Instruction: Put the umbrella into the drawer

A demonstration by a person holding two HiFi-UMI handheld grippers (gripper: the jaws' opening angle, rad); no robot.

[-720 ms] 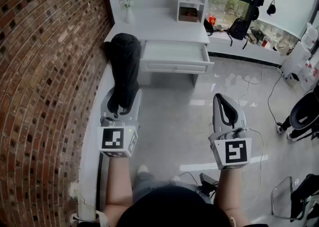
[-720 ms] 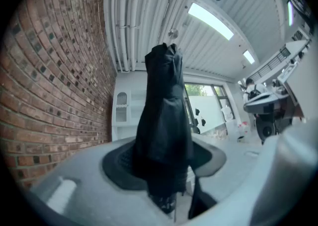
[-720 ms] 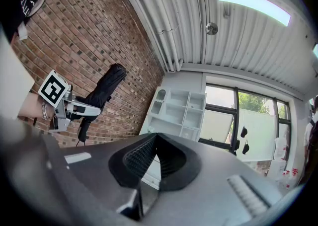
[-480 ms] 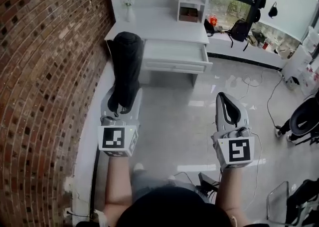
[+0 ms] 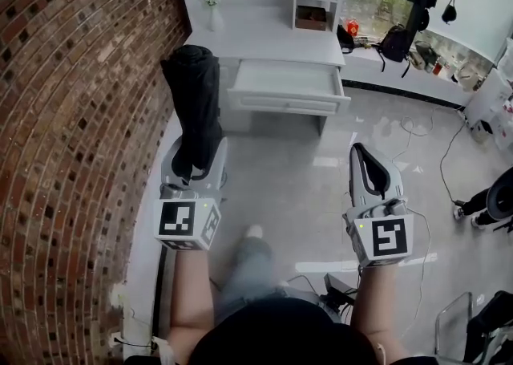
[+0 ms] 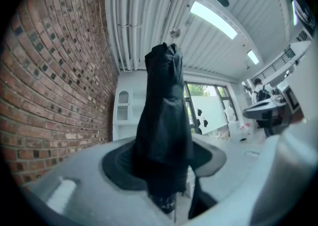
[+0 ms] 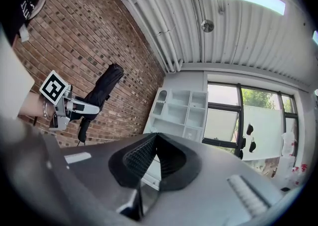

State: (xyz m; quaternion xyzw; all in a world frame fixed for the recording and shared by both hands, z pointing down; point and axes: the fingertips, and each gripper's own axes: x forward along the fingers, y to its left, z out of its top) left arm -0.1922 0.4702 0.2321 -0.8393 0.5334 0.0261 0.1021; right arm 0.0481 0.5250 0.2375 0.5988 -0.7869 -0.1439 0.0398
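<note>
In the head view, a brick wall (image 5: 72, 115) fills the left side, from 7 to 11 o'clock. Next to it, at 9 o'clock, the left hand-held gripper (image 5: 195, 164) is held out ahead of the person and is clamped on the umbrella (image 5: 192, 103). The umbrella is black and folded, and it stands roughly upright out of the jaws, its top reaching toward 11 o'clock, close to the near left corner of the desk (image 5: 272, 44). In the left gripper view the umbrella (image 6: 164, 115) is seen pressed between the two jaws of the left hand-held gripper (image 6: 164, 168), with its upper end at 12 o'clock. The white desk lies at 12 o'clock in the head view, and its drawer (image 5: 286, 87) is pulled open toward the person; the umbrella is outside the drawer, to its left. One foot (image 5: 253, 233) of the person shows on the floor (image 5: 296, 187) at 6 o'clock. At 4 o'clock the right hand-held gripper (image 5: 365, 153) is held level over the floor. In the right gripper view, the jaws of the right hand-held gripper (image 7: 155, 136) are brought together at their tips, with nothing between them.
</note>
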